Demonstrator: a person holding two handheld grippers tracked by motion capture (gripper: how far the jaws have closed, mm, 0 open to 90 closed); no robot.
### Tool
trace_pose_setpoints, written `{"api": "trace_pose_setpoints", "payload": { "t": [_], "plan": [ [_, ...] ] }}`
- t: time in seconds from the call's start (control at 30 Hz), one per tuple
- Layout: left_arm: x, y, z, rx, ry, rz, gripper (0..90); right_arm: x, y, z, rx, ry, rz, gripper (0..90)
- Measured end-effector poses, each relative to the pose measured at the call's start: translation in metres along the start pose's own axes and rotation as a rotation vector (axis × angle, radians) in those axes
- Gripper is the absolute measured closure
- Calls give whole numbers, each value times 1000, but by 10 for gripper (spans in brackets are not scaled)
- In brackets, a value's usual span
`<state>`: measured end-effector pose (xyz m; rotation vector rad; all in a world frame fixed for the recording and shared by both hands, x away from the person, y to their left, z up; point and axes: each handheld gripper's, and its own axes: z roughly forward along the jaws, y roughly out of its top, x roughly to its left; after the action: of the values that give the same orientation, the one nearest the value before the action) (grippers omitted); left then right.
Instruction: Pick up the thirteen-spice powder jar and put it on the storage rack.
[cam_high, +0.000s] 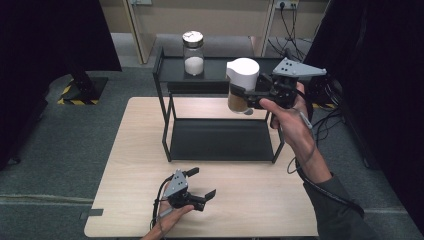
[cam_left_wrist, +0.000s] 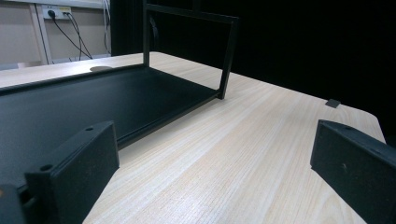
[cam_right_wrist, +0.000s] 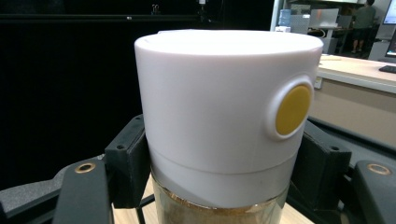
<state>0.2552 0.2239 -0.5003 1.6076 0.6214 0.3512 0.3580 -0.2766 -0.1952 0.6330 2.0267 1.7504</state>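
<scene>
A glass jar with a white lid and brown contents (cam_high: 242, 85) hangs in the air just in front of the black rack's top shelf (cam_high: 215, 70), with my right gripper (cam_high: 246, 97) shut on it. In the right gripper view the jar (cam_right_wrist: 224, 116) stands upright between the two pads, and a yellow button (cam_right_wrist: 292, 110) marks the lid's side. A second glass jar (cam_high: 193, 53) with white contents and a silver lid stands on the top shelf at the left. My left gripper (cam_high: 202, 182) lies low on the table near its front edge, open and holding nothing.
The black two-level rack's lower shelf (cam_high: 220, 140) is bare and lies in the left gripper view (cam_left_wrist: 70, 107) just ahead of the jaws. Its posts (cam_high: 165, 125) rise at the corners. Light wooden tabletop (cam_high: 140, 165) surrounds it. Cables run behind the right hand.
</scene>
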Motion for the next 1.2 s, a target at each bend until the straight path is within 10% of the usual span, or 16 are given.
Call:
{"api": "trace_pose_setpoints", "payload": {
  "t": [1.2],
  "plan": [
    [0,0,-1,-2,-6,5,3,-16,48,57,27,-173,25,309]
  ]
}}
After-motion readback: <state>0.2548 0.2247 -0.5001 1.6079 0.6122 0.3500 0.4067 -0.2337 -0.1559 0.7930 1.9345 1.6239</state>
